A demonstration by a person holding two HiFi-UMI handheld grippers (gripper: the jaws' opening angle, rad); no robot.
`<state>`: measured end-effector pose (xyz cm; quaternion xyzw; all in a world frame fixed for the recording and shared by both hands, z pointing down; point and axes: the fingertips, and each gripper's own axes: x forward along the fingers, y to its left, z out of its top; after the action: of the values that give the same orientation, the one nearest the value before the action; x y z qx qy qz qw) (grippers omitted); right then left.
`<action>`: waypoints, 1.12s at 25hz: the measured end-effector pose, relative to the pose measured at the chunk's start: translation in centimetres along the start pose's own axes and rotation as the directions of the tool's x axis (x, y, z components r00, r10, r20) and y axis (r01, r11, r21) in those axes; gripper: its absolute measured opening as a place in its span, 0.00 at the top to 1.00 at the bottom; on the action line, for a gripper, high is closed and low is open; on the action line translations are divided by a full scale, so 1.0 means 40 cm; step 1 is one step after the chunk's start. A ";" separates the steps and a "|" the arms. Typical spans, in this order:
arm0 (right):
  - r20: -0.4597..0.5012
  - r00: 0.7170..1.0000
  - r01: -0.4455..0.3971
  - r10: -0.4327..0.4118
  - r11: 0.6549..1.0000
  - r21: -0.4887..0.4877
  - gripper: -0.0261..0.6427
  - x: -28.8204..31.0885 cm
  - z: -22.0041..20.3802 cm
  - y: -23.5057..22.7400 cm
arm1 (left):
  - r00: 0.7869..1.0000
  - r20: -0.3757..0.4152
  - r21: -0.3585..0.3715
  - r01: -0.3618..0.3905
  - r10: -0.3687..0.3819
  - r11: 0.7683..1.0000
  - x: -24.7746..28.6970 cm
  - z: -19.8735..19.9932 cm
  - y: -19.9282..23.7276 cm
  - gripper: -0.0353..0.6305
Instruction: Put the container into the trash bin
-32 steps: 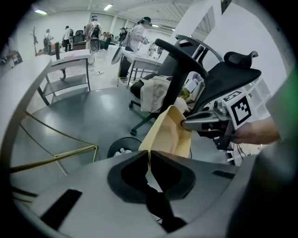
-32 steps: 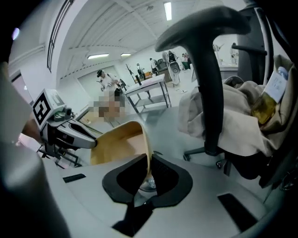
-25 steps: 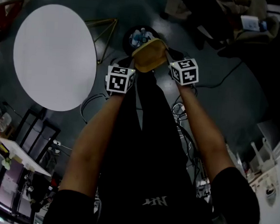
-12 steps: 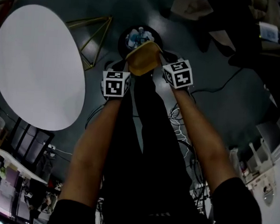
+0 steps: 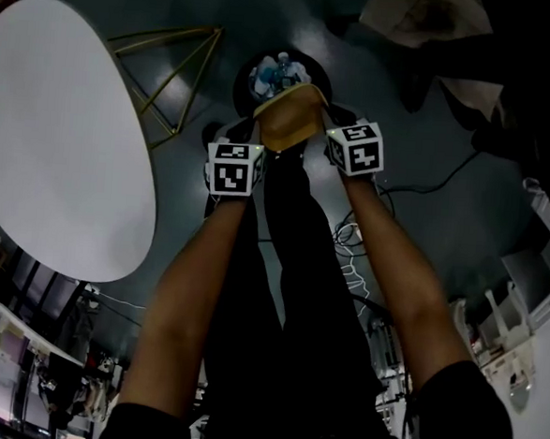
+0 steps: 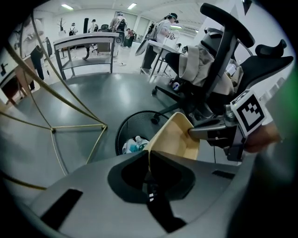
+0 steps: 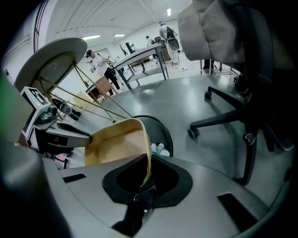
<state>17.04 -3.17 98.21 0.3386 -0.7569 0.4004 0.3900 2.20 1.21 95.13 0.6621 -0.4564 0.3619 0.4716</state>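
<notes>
— Tan container in the air, folks, strung between my two claws, out over my own legs and right up against the trash bin.

— Who has hold of what?

— My left claw is clamped tight on one thin side wall; the rim runs straight down between its jaws. My right claw is pinched on the opposite wall in just the same way. Each claw can see the other across the open tray.

— So is it over the bin?

— From my head camera its far rim overlaps the bin's mouth. Whether it truly hangs above the opening or just short of it, I cannot tell.

— And the bin itself?

— Black mesh, round, standing on the grey floor. Plastic bottles and some pale litter lie in the bottom.

— What's around you?

— A white round surface sits off to my left, and its gold wire legs come down just beside the bin. On the other side there's a black office chair with a pale garment draped over its back. Far behind, people stand at long desks.
</notes>
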 end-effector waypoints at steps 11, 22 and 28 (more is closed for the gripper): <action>-0.011 1.000 0.004 -0.005 1.000 -0.028 0.88 0.068 0.004 -0.024 | 1.000 -0.014 0.048 0.003 -0.003 0.999 0.057 0.018 0.036 0.92; -0.012 0.996 0.091 -0.092 0.995 -0.038 0.88 0.064 0.003 -0.053 | 0.998 -0.057 0.059 -0.017 0.020 0.998 0.060 -0.001 0.055 0.77; 0.016 0.997 0.078 -0.077 0.994 -0.071 0.88 -0.004 0.023 -0.009 | 0.998 -0.058 0.091 0.003 0.002 0.996 -0.008 -0.012 0.018 0.79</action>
<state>17.12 -4.11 97.86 0.3560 -0.7598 0.3552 0.4121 1.38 1.66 95.20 0.6720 -0.4254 0.4014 0.4542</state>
